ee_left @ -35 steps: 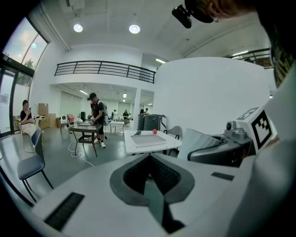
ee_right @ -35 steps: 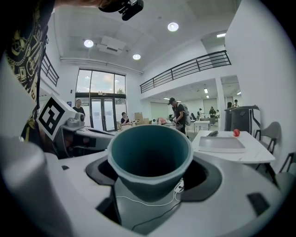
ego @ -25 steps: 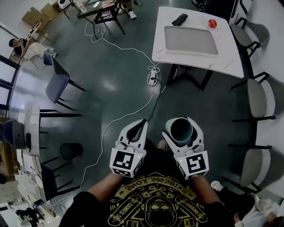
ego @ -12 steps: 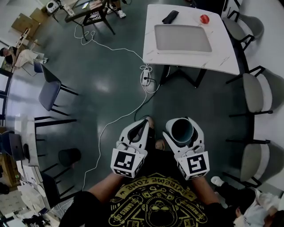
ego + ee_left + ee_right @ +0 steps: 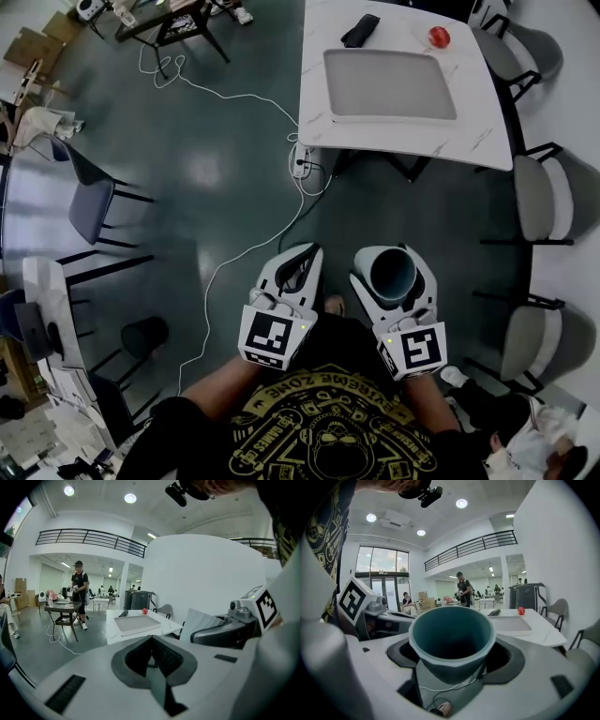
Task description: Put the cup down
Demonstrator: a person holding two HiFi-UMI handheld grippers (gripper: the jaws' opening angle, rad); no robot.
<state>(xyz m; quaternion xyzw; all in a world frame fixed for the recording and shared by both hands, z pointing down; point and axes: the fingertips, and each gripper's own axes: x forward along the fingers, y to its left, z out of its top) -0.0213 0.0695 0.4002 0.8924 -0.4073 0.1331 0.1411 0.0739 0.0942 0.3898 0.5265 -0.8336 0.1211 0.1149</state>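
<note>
The left gripper (image 5: pixel 151 648) fills the lower half of the frame, its pale body spreading wide and its two dark ribbed pads (image 5: pixel 166 658) pressed together at centre with nothing between them. At the right edge sits the right gripper (image 5: pixel 225 629), its marker cube (image 5: pixel 263 609) above it, and the cup (image 5: pixel 200 623) shows as a pale tapered shape at its front. Just above the pads, mid-frame, stands a white table (image 5: pixel 166 626) bearing a grey tray (image 5: pixel 133 623), a small red ball (image 5: pixel 145 611) and a dark object (image 5: pixel 123 613). A grey chair (image 5: pixel 164 609) stands behind it. At left a person (image 5: pixel 78 592) stands by a dark table (image 5: pixel 63 606), with a white cable (image 5: pixel 58 638) on the floor below.
</note>
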